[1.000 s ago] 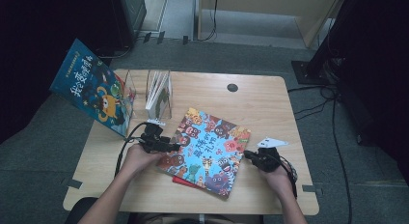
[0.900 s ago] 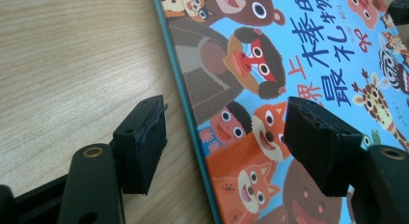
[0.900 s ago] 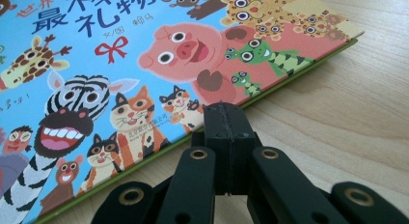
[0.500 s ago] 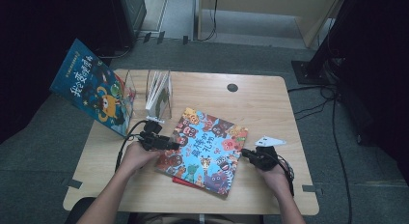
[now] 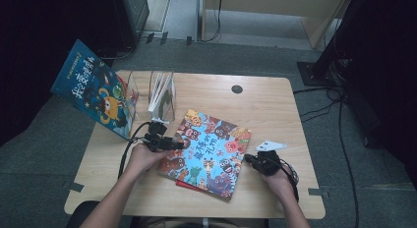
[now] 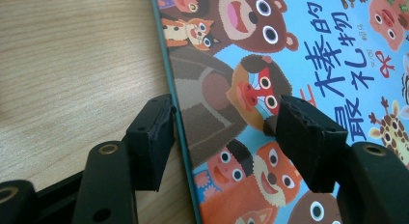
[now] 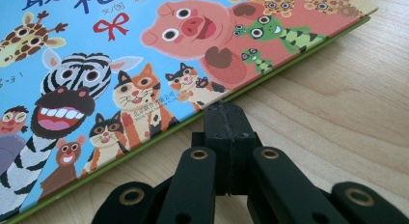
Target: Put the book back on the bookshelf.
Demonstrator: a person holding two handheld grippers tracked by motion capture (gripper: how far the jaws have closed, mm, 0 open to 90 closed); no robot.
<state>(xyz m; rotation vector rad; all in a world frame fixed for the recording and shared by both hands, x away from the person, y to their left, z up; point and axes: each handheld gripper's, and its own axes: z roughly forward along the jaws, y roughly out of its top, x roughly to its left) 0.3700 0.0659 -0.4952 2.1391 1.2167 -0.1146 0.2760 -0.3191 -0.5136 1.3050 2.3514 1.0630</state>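
A colourful animal picture book (image 5: 206,149) lies flat and slanted on the wooden table (image 5: 275,105), on top of a red book (image 5: 189,185). My left gripper (image 5: 179,143) is at the book's left edge. In the left gripper view its jaws (image 6: 224,113) are open and straddle that edge of the book (image 6: 289,50), one over the table and one over the cover. They have just been closing. My right gripper (image 5: 251,160) is shut with nothing in it. In the right gripper view its tips (image 7: 225,110) meet the right edge of the book (image 7: 96,50).
A blue picture book (image 5: 96,93) leans out past the table's left rear corner against a clear book stand (image 5: 162,93) that holds thin books. A black round grommet (image 5: 237,89) sits at the back middle. Bare wood lies to the right and front.
My right gripper has crept a little leftward to the book's right edge. The left hand has kept its place at the left edge.
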